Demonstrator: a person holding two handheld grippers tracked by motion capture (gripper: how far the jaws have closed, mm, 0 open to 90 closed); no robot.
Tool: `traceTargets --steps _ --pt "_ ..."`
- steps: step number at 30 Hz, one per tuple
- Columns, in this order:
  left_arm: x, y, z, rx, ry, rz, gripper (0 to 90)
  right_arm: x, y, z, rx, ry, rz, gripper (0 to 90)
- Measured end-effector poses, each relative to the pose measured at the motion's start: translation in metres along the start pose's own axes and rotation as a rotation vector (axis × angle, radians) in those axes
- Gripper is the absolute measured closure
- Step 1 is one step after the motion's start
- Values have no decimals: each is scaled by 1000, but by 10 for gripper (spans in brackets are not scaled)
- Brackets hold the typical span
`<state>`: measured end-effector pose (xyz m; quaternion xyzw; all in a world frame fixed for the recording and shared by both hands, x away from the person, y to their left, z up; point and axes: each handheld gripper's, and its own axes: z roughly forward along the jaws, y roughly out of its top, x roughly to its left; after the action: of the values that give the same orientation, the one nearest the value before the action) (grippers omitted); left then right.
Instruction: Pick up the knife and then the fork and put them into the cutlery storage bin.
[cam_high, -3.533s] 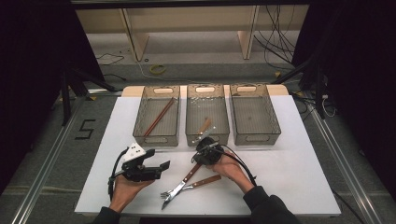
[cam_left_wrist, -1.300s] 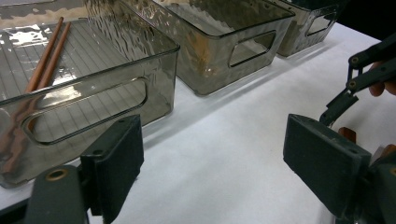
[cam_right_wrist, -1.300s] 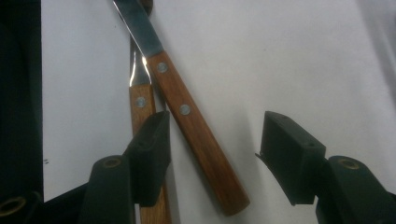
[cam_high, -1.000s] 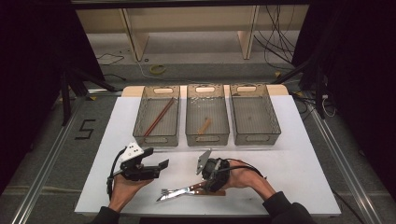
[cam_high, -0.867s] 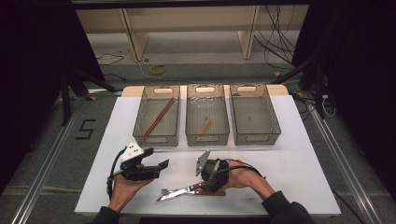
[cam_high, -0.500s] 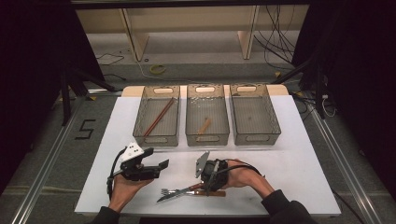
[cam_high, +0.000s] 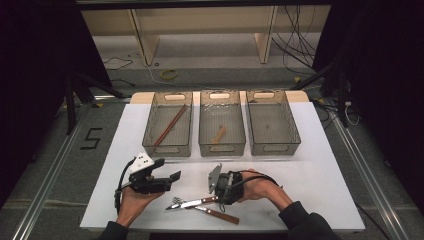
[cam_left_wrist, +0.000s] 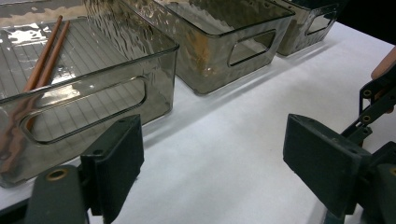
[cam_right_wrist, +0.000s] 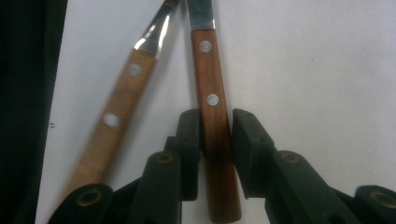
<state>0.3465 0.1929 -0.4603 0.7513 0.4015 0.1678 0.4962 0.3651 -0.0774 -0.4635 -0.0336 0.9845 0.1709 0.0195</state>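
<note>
— Knife (cam_right_wrist: 208, 74) first: where is it?

— Flat on the white table (cam_high: 310, 180), at the near edge, a little right of the middle. Its wooden handle runs straight up between the jaws of the right claw (cam_high: 220, 196), and its blade points left.

— Is that claw gripping it?

— Yes. The jaws have just been closing, and both black pads now sit against the sides of the handle, just below its lower rivet. The butt of the handle sticks out behind the pads, toward the person's right hand (cam_high: 255, 186).

— What lies next to it?

— A fork (cam_right_wrist: 121, 107) with the same kind of wooden handle. It is just beside the knife on the near side. The two handles are spread apart at the claw, and the metal ends meet on the left. I cannot tell whether the metal ends touch.

— And the other claw?

— The left claw (cam_high: 167, 171) is at the near left, well apart from the knife. Its jaws stand wide with nothing between them, and they face the bins.

— Which bins?

— Three clear bins stand in a row on the far side. The left bin (cam_high: 150, 132) holds chopsticks (cam_high: 170, 125) and the middle bin (cam_high: 206, 125) holds a small wooden piece (cam_high: 218, 134). The right bin (cam_high: 295, 132) stands beside them.
</note>
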Motion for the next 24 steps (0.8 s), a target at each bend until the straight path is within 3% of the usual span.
traceTargets --steps 24 --pt "0 0 0 1 0 -1 197 3 0 0 1 -14 -45 765"
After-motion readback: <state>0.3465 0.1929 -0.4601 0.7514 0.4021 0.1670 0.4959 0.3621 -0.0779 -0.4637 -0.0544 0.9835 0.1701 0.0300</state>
